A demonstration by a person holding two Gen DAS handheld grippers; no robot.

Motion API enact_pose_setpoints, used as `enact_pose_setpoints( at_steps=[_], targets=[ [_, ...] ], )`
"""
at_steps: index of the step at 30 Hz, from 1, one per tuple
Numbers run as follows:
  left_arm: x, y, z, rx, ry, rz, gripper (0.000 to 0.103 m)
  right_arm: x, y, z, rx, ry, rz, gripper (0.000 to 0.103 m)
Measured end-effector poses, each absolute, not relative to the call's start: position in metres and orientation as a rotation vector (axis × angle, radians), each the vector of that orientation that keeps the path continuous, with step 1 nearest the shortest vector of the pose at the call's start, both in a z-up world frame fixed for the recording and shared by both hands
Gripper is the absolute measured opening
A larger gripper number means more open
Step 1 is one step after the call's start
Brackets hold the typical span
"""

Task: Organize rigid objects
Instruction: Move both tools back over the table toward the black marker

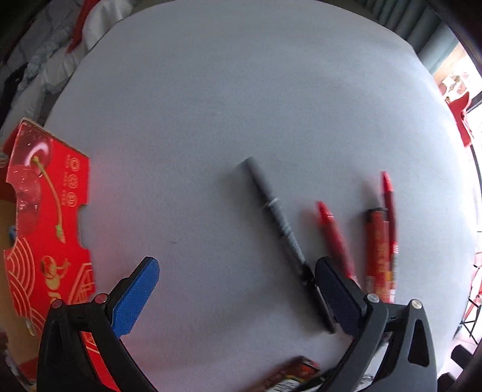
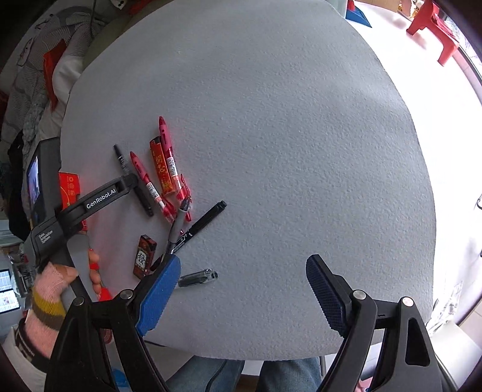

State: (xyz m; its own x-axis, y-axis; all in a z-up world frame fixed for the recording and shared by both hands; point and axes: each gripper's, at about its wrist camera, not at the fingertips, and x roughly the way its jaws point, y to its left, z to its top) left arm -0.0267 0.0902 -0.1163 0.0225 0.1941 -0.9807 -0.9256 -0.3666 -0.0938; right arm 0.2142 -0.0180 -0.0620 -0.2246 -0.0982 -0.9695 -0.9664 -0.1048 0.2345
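Observation:
A black marker pen (image 1: 280,223) lies on the grey table, its near end beside my left gripper's right finger. Two red pens (image 1: 333,238) (image 1: 390,223) and a red lighter (image 1: 376,250) lie to its right. My left gripper (image 1: 238,282) is open and empty just above the table. The right wrist view shows the same row: black marker (image 2: 132,181), red pens (image 2: 150,187), red lighter (image 2: 161,170), then a grey-grip pen (image 2: 177,226), a black pen (image 2: 198,226), a dark lighter (image 2: 144,256) and a clear pen cap (image 2: 197,277). My right gripper (image 2: 241,280) is open and empty.
A red cardboard box flap with a cherry picture (image 1: 45,217) lies at the table's left edge. A dark lighter (image 1: 298,371) shows at the bottom. The left gripper's body and the hand holding it (image 2: 60,271) stand over the table's left side. Red stool (image 2: 433,27) beyond the table.

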Motion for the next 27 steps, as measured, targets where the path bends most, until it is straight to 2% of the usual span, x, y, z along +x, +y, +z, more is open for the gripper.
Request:
enact_pose_setpoints(
  at_steps=[8,11,12,18,21,23,25,27],
  targets=[
    [-0.046,0.084,-0.14,-1.451,0.761,1.508,0.103,0.196,-0.012,-0.074,-1.279,1.374,1.453,0.086],
    [-0.049,0.078,-0.148,-1.523,0.701,1.561,0.103,0.181,-0.015,-0.085,-1.292,1.427,1.438,0.086],
    [-0.05,0.076,-0.149,-1.589,0.851,1.584,0.103,0.176,-0.017,-0.089,-1.295,1.44,1.435,0.086],
    [-0.058,0.067,-0.155,-1.582,0.864,1.573,0.103,0.144,-0.026,-0.117,-1.338,1.479,1.397,0.086],
    [-0.064,0.074,-0.16,-1.548,0.879,1.556,0.103,0.12,-0.028,-0.131,-1.437,1.395,1.425,0.086],
    [-0.057,0.073,-0.161,-1.521,0.894,1.537,0.103,0.112,-0.034,-0.136,-1.589,1.211,1.406,0.086],
    [-0.049,0.073,-0.162,-1.477,0.917,1.503,0.103,0.127,-0.036,-0.129,-1.602,1.091,1.397,0.086],
    [-0.042,0.076,-0.164,-1.422,0.936,1.466,0.103,0.157,-0.029,-0.123,-1.547,1.076,1.356,0.086]
  ],
)
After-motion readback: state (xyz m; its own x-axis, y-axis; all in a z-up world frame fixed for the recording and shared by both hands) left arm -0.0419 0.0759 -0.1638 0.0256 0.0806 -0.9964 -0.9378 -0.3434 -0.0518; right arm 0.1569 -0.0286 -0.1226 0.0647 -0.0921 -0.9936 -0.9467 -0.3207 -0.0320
